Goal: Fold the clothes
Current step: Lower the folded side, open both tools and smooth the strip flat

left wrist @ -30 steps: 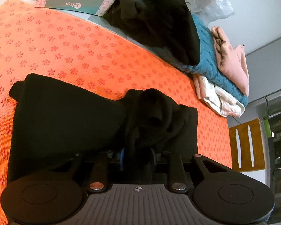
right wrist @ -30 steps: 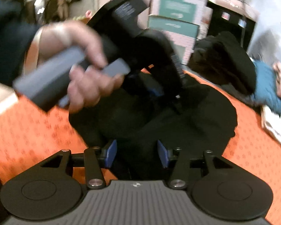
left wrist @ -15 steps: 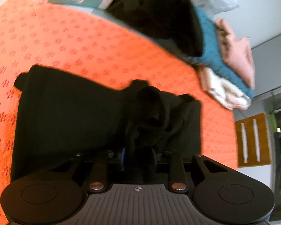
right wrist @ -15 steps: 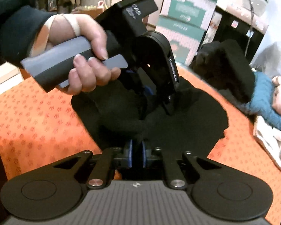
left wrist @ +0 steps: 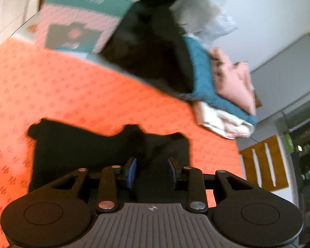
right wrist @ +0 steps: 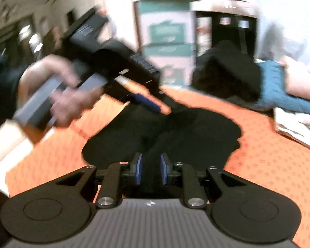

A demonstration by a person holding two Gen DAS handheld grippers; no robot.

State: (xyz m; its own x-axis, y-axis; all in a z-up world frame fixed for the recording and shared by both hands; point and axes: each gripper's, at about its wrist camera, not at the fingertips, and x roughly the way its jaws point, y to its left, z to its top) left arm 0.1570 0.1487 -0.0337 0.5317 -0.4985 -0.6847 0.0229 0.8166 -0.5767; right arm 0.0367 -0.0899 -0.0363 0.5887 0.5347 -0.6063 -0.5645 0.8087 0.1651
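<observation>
left wrist view: the left gripper [left wrist: 152, 172] has its blue-padded jaws spread wide, nothing between them. the black garment [left wrist: 88, 150] lies flat on the orange patterned cloth [left wrist: 72, 86] just ahead of and under the fingers, bunched a little right in front of them. farther ahead and to the right sits a pile of clothes [left wrist: 212, 86]: black, teal knit, pink and white. a teal and pink box [left wrist: 76, 29] stands ahead to the left.

right wrist view, blurred: the right gripper [right wrist: 150, 170] shows a narrower gap between its pads, empty, with the same black garment [right wrist: 175, 136] spread just beyond its tips. the left gripper [right wrist: 148, 103], held by a hand [right wrist: 62, 95], hangs above the garment's far left edge, not touching it.
</observation>
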